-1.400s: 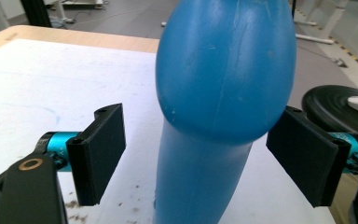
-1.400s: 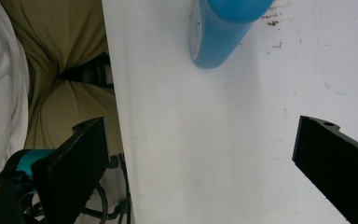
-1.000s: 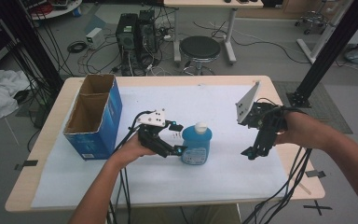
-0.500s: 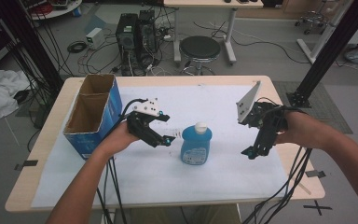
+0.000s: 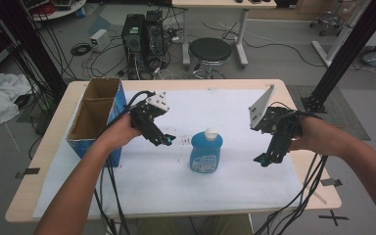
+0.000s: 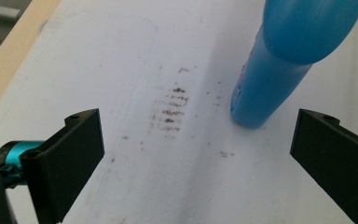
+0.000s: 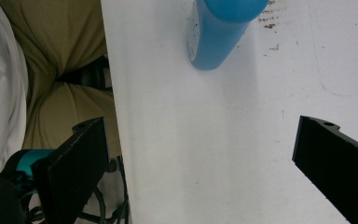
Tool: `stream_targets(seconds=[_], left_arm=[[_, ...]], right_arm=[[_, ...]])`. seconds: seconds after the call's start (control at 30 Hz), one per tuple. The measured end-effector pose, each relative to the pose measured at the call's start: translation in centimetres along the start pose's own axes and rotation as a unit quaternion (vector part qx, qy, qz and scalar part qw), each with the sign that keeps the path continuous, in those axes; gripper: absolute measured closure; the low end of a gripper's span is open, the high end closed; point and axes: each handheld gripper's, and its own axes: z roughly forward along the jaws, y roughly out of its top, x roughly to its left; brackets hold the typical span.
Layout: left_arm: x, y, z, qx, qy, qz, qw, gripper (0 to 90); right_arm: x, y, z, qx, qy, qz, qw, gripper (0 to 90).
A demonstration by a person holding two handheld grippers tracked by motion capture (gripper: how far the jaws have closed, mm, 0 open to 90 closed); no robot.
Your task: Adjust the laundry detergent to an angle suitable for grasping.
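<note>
Blue plastic bottle (image 5: 206,152) with white cap stands upright mid-worktop (image 5: 235,191), nothing gripping it. Left tool (image 5: 165,140) just beside it, jaws just spread wide, empty; right tool (image 5: 264,159) also gaping, well apart.

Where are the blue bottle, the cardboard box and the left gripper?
blue bottle (image 5: 206,155): high view, on its label.
cardboard box (image 5: 119,104): high view, on its blue outer wall.
left gripper (image 5: 168,141): high view, between its fingertips.
</note>
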Motion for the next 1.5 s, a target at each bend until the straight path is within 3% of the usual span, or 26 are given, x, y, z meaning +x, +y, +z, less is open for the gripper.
stream_targets(seconds=[0.17,0.33,0.4,0.47,0.53,0.6,0.87,1.07,1.13,1.27,1.4,1.5], left_arm=[[0.5,0.5,-0.5,0.037,0.004,-0.001,0.9993,2.8],[1.2,1.5,-0.7,0.116,0.012,-0.007,0.9931,2.9],[1.7,2.1,-0.9,0.130,0.007,-0.013,0.9915,2.9],[2.2,2.7,-1.4,0.136,0.019,-0.023,0.9902,2.8],[2.7,3.2,-1.8,0.146,0.011,-0.032,0.9887,2.9],[3.3,3.9,-2.3,0.159,0.018,-0.020,0.9869,2.9],[4.9,5.1,-2.9,0.162,0.021,0.024,0.9863,2.9],[5.5,5.2,-2.2,0.163,0.009,0.024,0.9863,2.9],[5.6,5.3,-2.0,0.155,0.002,0.028,0.9875,2.9],[5.6,5.4,-1.7,0.146,-0.008,0.040,0.9884,2.9],[5.7,5.5,-1.4,0.146,-0.017,0.047,0.9880,2.9],[5.6,5.5,-1.2,0.144,-0.017,0.065,0.9873,2.9]], right_arm=[[0.0,0.0,0.0,-0.001,-0.001,0.002,1.0000,2.9],[-0.2,-0.1,0.0,-0.001,-0.003,0.005,1.0000,2.9],[-0.3,-0.1,0.0,-0.002,-0.002,0.004,1.0000,2.9],[-0.4,-0.1,0.0,-0.005,-0.003,0.003,1.0000,2.9],[-0.5,-0.1,0.0,-0.005,-0.004,0.005,1.0000,2.9],[-0.5,-0.1,0.0,-0.007,-0.004,0.004,1.0000,2.9],[-0.8,0.1,0.1,-0.007,-0.002,0.004,1.0000,2.9],[-0.8,0.2,0.2,-0.006,-0.002,0.004,1.0000,2.9],[-0.8,0.2,0.2,-0.006,-0.001,0.004,1.0000,2.9],[-0.9,0.2,0.2,-0.006,0.001,0.004,1.0000,2.9],[-1.0,0.2,0.2,-0.006,0.001,0.005,1.0000,2.9],[-1.0,0.3,0.3,-0.006,0.001,0.004,1.0000,2.9]])
